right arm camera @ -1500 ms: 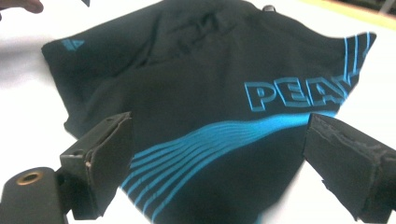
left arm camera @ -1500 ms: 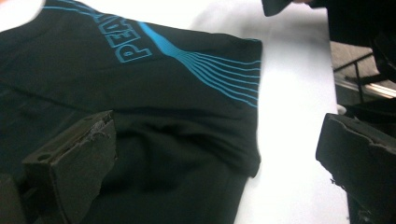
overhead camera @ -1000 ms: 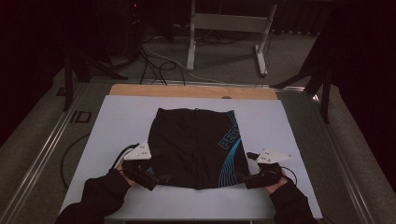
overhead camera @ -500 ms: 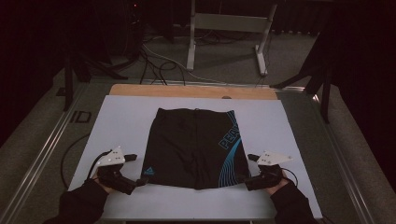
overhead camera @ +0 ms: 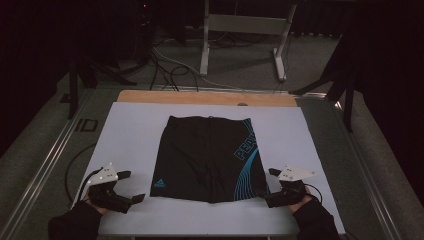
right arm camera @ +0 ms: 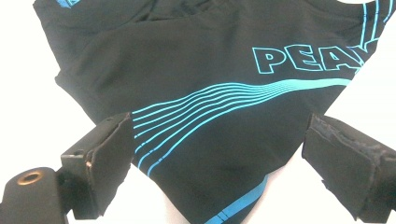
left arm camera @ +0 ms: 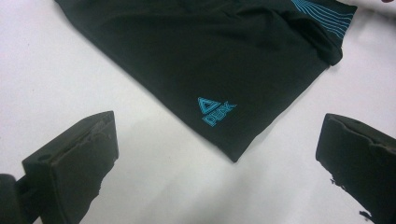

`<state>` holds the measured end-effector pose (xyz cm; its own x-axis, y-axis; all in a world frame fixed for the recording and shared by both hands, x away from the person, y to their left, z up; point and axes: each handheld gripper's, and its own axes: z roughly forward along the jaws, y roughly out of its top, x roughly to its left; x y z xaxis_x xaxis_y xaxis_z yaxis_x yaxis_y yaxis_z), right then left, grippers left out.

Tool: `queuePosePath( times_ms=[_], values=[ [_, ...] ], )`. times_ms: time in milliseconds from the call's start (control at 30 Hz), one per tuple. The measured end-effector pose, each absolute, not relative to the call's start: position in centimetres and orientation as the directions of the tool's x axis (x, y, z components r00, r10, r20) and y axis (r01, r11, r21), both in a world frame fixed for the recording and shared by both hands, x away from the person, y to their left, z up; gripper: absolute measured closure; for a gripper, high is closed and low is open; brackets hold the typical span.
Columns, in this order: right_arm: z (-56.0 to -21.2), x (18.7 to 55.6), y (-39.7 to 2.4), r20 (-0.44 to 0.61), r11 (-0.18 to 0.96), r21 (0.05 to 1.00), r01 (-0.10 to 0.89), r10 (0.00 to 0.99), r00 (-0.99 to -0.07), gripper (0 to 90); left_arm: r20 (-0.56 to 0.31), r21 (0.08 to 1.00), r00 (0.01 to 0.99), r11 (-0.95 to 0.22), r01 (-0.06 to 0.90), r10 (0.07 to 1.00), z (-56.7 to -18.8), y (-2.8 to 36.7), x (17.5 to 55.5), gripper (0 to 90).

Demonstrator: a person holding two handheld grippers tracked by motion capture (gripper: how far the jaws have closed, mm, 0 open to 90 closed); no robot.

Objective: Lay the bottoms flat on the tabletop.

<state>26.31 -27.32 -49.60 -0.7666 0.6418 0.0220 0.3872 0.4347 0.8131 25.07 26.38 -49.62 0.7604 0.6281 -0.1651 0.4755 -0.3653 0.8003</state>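
Observation:
A pair of black shorts (overhead camera: 207, 155) with cyan curved lines and "PEAK" lettering lies flat on the white table cover (overhead camera: 125, 135). My left gripper (overhead camera: 131, 186) is open just left of the shorts' near left corner, apart from the cloth. In the left gripper view the shorts (left arm camera: 196, 56) show a small cyan logo, and the left gripper (left arm camera: 217, 135) has its jaws wide, with the corner between them. My right gripper (overhead camera: 269, 187) is open at the near right corner. In the right gripper view the right gripper (right arm camera: 219, 140) straddles the striped hem of the shorts (right arm camera: 210, 79).
A wooden strip (overhead camera: 200, 97) edges the table's far side. On the floor beyond it stand a metal frame (overhead camera: 240, 25) and loose cables (overhead camera: 165, 70). A metal rail (overhead camera: 45, 165) runs along the left of the table. White cover surrounds the shorts.
My left gripper has drawn back to the left, off the shorts' near left corner. The right gripper and the shorts have stayed put.

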Motion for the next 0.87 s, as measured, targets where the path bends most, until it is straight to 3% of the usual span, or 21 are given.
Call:
queuePosePath(
  times_ms=[867],
  values=[
    [-50.09, 26.54, -27.12, 0.011, 0.458, 0.801, 0.387, 0.634, -0.773, 9.8, -0.181, 0.815, 0.768, -0.343, 0.466, 0.614, -49.76, 26.12, 25.08, 0.1]
  ],
)
